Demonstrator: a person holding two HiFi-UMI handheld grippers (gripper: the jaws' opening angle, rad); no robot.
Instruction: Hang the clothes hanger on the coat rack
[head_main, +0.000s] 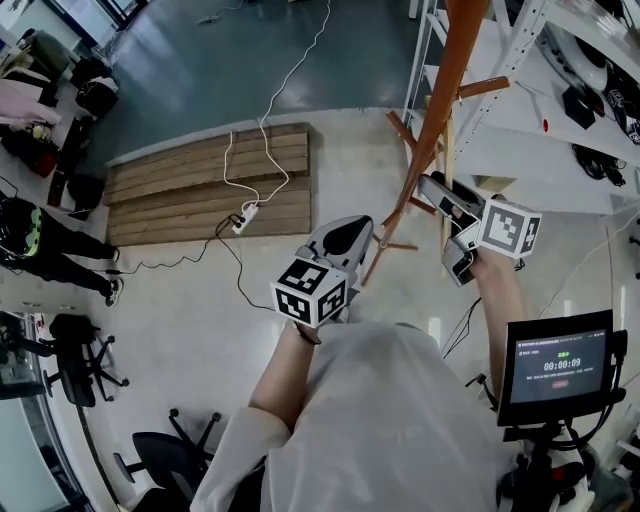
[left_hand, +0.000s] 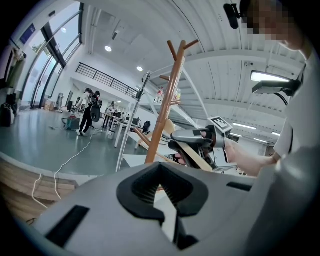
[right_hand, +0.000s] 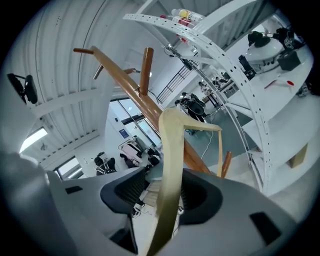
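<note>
A big open lab or workshop hall: tall windows (left_hand: 42, 65), a mezzanine railing (left_hand: 107, 79), white perforated shelving (head_main: 520, 150) holding equipment, office chairs (head_main: 75, 350), a power strip (head_main: 245, 217) on the floor (head_main: 220, 60), and a monitor (head_main: 558, 365).

The coat rack (head_main: 440, 95) is orange-brown wood; the clothes hanger (right_hand: 172, 165) is pale cream. The left gripper (head_main: 348, 232) is grey, its marker cube (head_main: 310, 292) black-and-white squares.

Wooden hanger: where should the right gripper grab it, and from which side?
Probably the hanger's flat arm, standing between the right gripper's open jaws: pads on its broad faces, approaching from the side away from the coat rack.
</note>
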